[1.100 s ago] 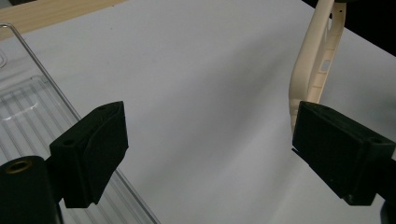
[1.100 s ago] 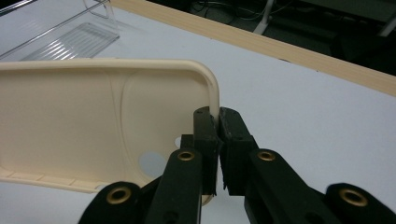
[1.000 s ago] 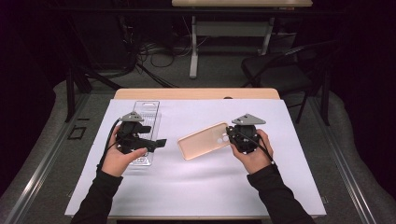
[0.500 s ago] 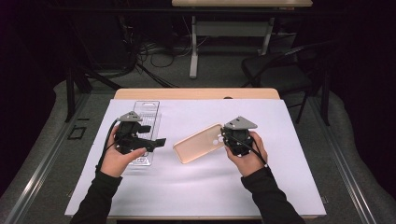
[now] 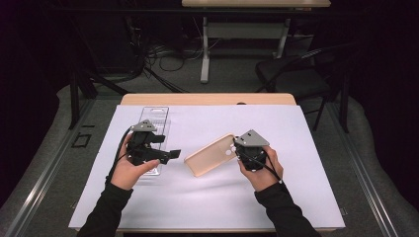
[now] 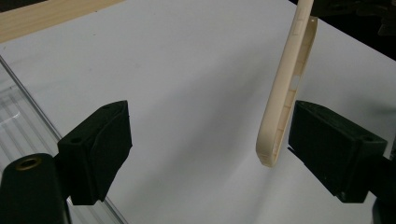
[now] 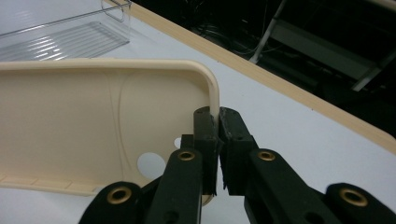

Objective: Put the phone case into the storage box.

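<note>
A beige phone case (image 5: 210, 154) hangs tilted over the white table cover, with my right gripper (image 5: 236, 151) shut on the rim of its end near the camera holes. The right gripper view has both jaws pinching that rim at the case (image 7: 93, 126) corner, right gripper (image 7: 218, 122). My left gripper (image 5: 173, 154) is open, held at the left beside a clear plastic tray (image 5: 153, 120). In the left gripper view the case's free end (image 6: 285, 107) hangs edge-on between the spread jaws, close to the right one, left gripper (image 6: 208, 147).
The clear ribbed tray (image 7: 70, 37) lies at the back left of the white cover (image 5: 296, 143). The wooden table edge (image 5: 207, 99) runs along the far side. Chairs, cables and another table stand in the dark beyond.
My right gripper has carried the phone case leftward and a little nearer, bringing its free end closer to the left gripper. The left gripper has barely moved.
</note>
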`<state>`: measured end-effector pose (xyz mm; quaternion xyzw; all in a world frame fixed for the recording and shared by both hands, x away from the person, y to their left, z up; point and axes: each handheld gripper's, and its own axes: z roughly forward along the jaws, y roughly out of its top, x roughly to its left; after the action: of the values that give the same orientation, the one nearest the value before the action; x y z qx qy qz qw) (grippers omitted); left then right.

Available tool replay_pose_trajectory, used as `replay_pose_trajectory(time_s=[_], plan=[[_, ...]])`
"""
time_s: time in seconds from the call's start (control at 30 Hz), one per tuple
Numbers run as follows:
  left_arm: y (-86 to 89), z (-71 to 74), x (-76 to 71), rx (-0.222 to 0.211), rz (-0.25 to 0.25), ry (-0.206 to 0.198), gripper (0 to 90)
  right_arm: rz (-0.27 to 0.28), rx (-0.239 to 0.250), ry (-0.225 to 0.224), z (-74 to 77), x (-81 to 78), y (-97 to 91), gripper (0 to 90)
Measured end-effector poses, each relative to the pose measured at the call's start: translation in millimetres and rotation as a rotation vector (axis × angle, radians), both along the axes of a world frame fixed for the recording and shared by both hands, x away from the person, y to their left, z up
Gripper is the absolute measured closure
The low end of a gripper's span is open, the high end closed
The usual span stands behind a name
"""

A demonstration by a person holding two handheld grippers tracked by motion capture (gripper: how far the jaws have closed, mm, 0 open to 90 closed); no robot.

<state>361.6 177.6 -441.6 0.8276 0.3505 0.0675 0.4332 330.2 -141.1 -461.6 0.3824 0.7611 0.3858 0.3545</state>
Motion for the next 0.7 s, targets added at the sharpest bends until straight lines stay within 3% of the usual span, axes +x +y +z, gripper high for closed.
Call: replay_pose_trajectory(time_s=[0.23, 0.7], plan=[[-6.0, -0.7, -2.0, 0.003, -0.015, 0.001, 15.1, 0.019, -0.046, -0.042, -2.7, -5.2, 6.3, 86.6], [-20.8, -6.2, -5.1, 0.019, -0.061, 0.014, 15.9, 0.050, -0.089, -0.075, -5.1, -10.5, 14.4, 86.7]])
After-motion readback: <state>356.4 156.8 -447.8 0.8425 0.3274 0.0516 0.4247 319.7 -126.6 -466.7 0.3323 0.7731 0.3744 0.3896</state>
